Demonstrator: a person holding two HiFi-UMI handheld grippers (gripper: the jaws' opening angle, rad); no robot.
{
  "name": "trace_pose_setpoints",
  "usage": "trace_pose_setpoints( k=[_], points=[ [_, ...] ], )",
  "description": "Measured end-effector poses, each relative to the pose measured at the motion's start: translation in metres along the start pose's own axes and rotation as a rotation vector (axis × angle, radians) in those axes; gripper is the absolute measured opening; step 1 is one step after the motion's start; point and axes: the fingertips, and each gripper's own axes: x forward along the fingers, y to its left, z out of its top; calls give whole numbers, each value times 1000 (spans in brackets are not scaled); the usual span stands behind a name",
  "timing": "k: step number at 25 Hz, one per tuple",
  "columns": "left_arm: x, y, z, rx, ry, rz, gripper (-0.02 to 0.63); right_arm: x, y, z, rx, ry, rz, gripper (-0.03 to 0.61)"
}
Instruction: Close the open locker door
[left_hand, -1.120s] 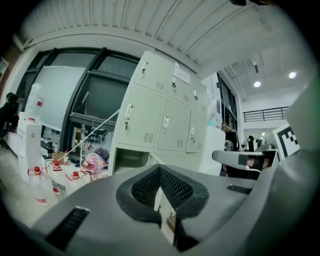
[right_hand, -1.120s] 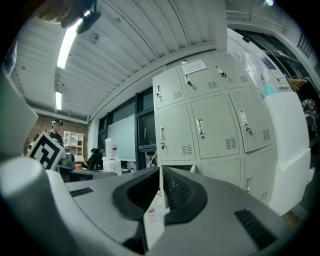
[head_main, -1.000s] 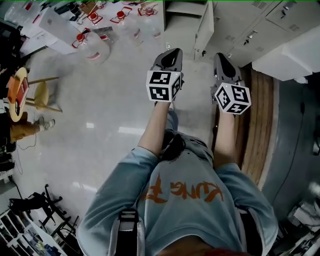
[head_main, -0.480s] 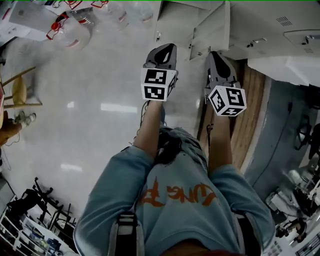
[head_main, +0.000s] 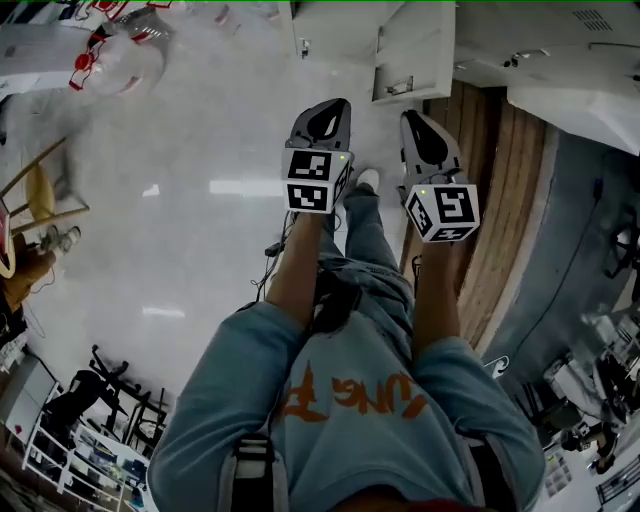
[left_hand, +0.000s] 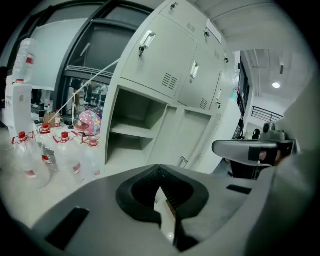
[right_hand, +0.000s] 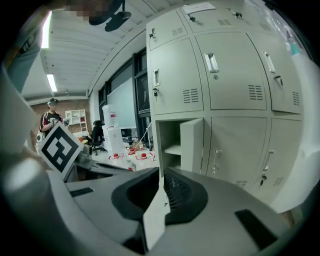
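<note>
The open locker door (head_main: 414, 54) juts out from the bottom row of pale lockers at the top of the head view. In the right gripper view the door (right_hand: 192, 144) stands ajar beside its shelved compartment (right_hand: 169, 148), some way ahead. The left gripper view looks into the open compartment (left_hand: 131, 131). My left gripper (head_main: 329, 108) and right gripper (head_main: 414, 120) are held side by side above the floor, short of the lockers. Both are shut with nothing in them, touching nothing. Their jaws meet in the left gripper (left_hand: 162, 200) and right gripper (right_hand: 158, 200) views.
Large water bottles (head_main: 118, 62) lie on the floor at the far left, near the lockers (left_hand: 35, 160). A wooden stool (head_main: 42, 192) stands at the left. A wood-plank strip (head_main: 500, 210) runs on the right under a white ledge (head_main: 580, 100). A person (right_hand: 50, 117) stands far off.
The person has stepped towards the lockers, one shoe now forward. The open door has come nearer and moved right in the head view. Both grippers stay shut and side by side.
</note>
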Motion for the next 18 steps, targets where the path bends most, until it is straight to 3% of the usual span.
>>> trace_pose_setpoints(
  k=[7,15,18],
  points=[
    [22,-9,-32,-14,43,31,18,6,-30,-57,53,74,39,44],
    [32,-20,-55,16,70,13,18,35,-45,-93,8,139,85,48],
    [32,-19,-62,5,76,14,18,44,-49,-99,2,153,97,111]
  ],
)
